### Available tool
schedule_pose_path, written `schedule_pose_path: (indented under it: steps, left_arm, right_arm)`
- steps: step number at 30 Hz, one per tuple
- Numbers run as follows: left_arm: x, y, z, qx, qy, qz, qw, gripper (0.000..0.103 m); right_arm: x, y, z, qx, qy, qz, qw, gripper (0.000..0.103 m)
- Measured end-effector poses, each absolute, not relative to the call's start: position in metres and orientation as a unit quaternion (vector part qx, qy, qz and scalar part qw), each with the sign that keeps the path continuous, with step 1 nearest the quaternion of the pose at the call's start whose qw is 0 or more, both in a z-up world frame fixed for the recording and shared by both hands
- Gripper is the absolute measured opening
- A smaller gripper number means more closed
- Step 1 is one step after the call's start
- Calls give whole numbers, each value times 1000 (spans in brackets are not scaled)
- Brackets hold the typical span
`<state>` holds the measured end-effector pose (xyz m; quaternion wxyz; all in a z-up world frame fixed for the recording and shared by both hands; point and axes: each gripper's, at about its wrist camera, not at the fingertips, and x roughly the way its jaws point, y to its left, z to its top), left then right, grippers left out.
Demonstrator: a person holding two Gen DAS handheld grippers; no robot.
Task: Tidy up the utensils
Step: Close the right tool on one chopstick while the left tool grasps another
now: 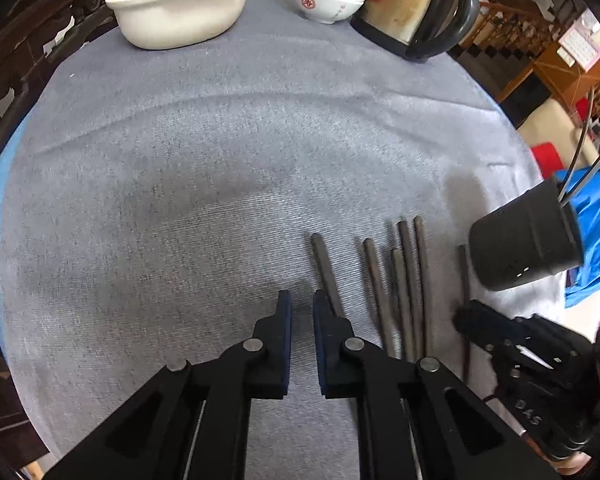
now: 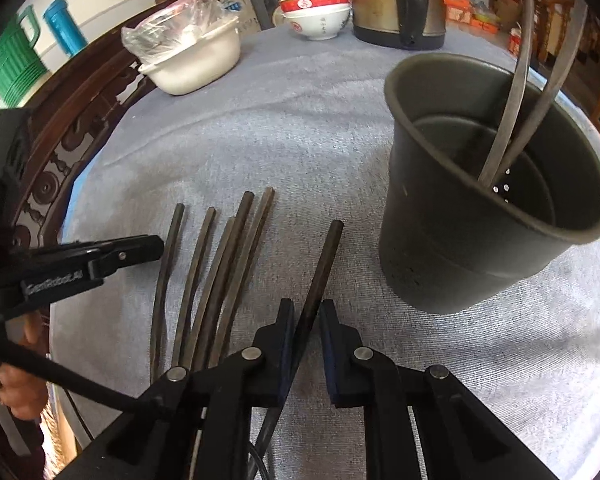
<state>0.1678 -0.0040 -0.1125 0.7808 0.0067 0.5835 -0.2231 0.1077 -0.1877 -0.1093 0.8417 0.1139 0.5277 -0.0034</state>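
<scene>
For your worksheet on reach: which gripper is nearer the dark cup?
Right. The right gripper sits just beside the cup, straddling a lone chopstick; the left gripper is beyond the chopstick cluster.

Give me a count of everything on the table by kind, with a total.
Dark chopsticks lying on the cloth: 6
Metal utensils in the holder: 2
Dark utensil holder: 1
Bowls, stacked: 2
White basin: 1
Kettle: 1
Total: 13
</scene>
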Motion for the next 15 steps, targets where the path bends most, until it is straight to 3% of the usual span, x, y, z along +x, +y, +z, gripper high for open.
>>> schedule_pose_path:
  steps: [4, 7, 15]
  left_arm:
    - [172, -8, -109, 5, 587, -218, 780, 13]
    - [177, -12, -113, 5, 595, -205, 777, 25]
    - [188, -24, -116, -6, 602, -194, 775, 29]
  right_arm:
    - [111, -192, -111, 144, 537, -12, 831, 16]
    - [116, -194, -112, 153, 541, -22, 827, 16]
    - [131, -191, -111, 147, 540, -51, 827, 17]
